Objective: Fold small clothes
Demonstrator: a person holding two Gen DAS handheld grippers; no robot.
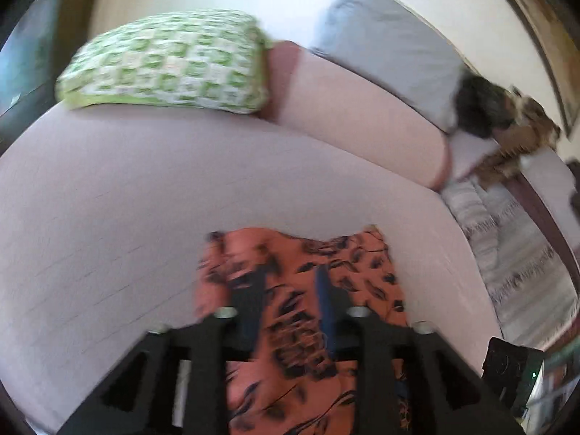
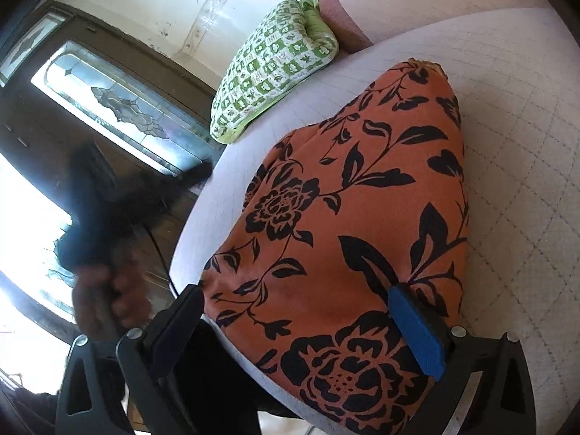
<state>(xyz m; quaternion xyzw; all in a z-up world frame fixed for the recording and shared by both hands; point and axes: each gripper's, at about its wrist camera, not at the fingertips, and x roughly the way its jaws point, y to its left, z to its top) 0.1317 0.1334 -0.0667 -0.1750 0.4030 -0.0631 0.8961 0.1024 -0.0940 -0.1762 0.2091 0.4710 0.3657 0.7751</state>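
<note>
orange floral garment (image 2: 348, 224) under both parted, empty grippers, pale quilted bed (image 1: 108, 199), green pillow (image 1: 166, 61), leaded-glass door (image 2: 108, 108)

An orange garment (image 2: 362, 195) printed with black flowers and leaves was seen on a pale lilac mattress (image 1: 127, 199) faintly marked with a quilted grid. A pillow (image 2: 275, 69) was patterned in green and white checks. Blue pads (image 2: 417, 330) were seen on black right tongs (image 2: 304, 311).

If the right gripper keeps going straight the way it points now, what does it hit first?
Most likely the orange floral garment: the right gripper points down onto it, open jaws straddling the near edge. Beyond lies only the pale bed sheet. Depth is uncertain.
</note>
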